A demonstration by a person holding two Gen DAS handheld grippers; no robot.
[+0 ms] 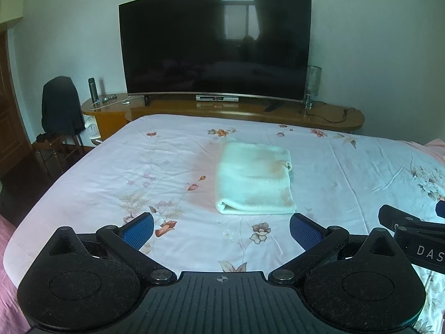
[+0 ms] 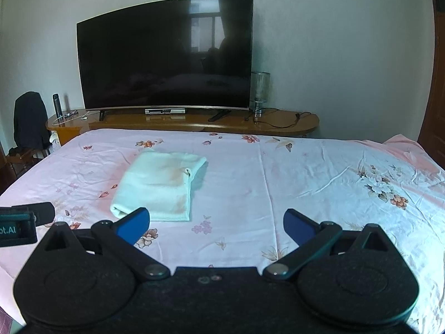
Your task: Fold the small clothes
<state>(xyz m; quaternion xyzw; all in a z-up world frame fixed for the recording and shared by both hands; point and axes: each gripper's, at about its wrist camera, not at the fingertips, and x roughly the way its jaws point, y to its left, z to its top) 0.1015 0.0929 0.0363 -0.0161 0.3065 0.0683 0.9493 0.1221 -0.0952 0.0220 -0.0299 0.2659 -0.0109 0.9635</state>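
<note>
A pale mint-white cloth [image 1: 254,179] lies folded into a thick rectangle on the floral bedsheet [image 1: 139,172], its rolled edge toward me. My left gripper [image 1: 221,229] hovers just short of that edge, open, with nothing between its blue pads. In the right wrist view the same folded cloth [image 2: 158,185] lies ahead and to the left. My right gripper [image 2: 217,224] is open and empty over bare sheet [image 2: 278,183], its left fingertip [image 2: 136,221] overlapping the cloth's near corner in the image. Each gripper's body shows at the edge of the other's view.
A large dark television [image 1: 215,44] stands on a long wooden cabinet [image 1: 250,111] beyond the bed's far edge. A chair draped with dark clothing [image 1: 61,105] stands at the left, a glass lamp [image 1: 313,83] at the right. The sheet spreads wide to the right.
</note>
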